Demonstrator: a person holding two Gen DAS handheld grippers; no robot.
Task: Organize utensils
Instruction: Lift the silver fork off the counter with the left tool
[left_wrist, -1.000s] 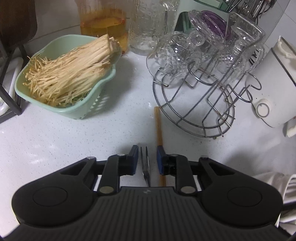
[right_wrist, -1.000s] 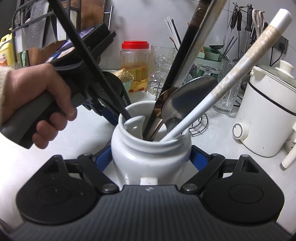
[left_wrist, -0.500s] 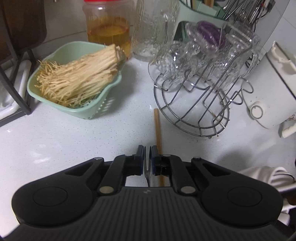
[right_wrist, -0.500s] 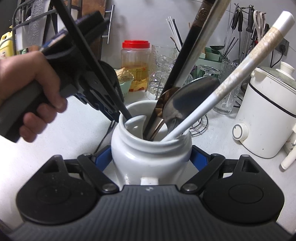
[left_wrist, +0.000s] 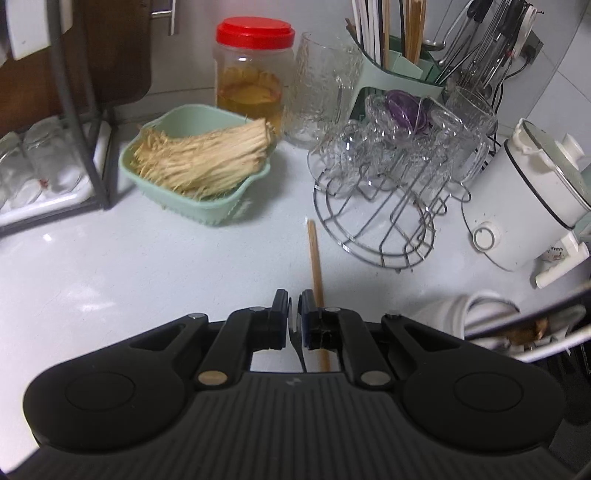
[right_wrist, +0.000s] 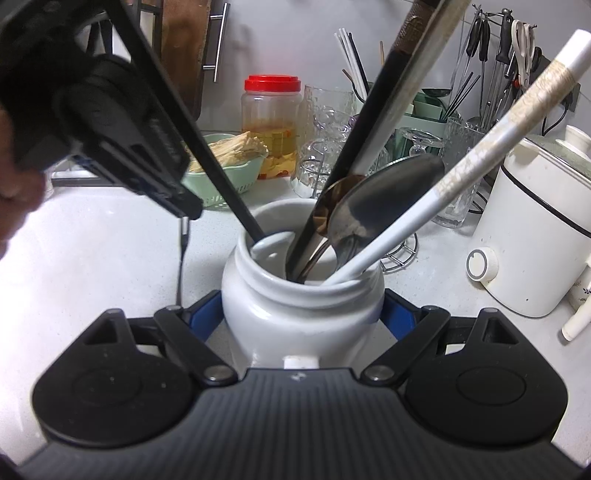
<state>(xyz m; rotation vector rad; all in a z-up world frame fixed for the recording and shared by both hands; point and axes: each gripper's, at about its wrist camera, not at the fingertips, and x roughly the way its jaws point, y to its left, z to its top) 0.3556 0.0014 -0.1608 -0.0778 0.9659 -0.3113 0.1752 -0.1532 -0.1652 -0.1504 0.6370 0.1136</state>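
Note:
My right gripper (right_wrist: 303, 314) is shut on a white ceramic jar (right_wrist: 301, 306) standing on the counter. Leaning in the jar are a black handle (right_wrist: 221, 184), a dark and a silver handle, a metal spoon (right_wrist: 384, 195) and a white-handled utensil (right_wrist: 476, 147). My left gripper (left_wrist: 294, 299) is shut on a thin dark metal utensil (left_wrist: 296, 341). In the right wrist view that left gripper (right_wrist: 184, 206) hovers up and to the left of the jar, with the thin utensil (right_wrist: 181, 258) hanging below it. A wooden chopstick (left_wrist: 315, 254) lies on the counter just beyond the left fingertips.
A green basket of enoki mushrooms (left_wrist: 199, 162), a red-lidded jar (left_wrist: 255, 74), a wire rack of glasses (left_wrist: 388, 184) and a green cutlery holder (left_wrist: 402, 74) stand at the back. A white cooker (left_wrist: 528, 199) sits at the right, a dark shelf frame (left_wrist: 77, 110) at the left.
The left gripper closed on the thin utensil, then rose and drew back from the counter with it. The right gripper and jar have not moved.

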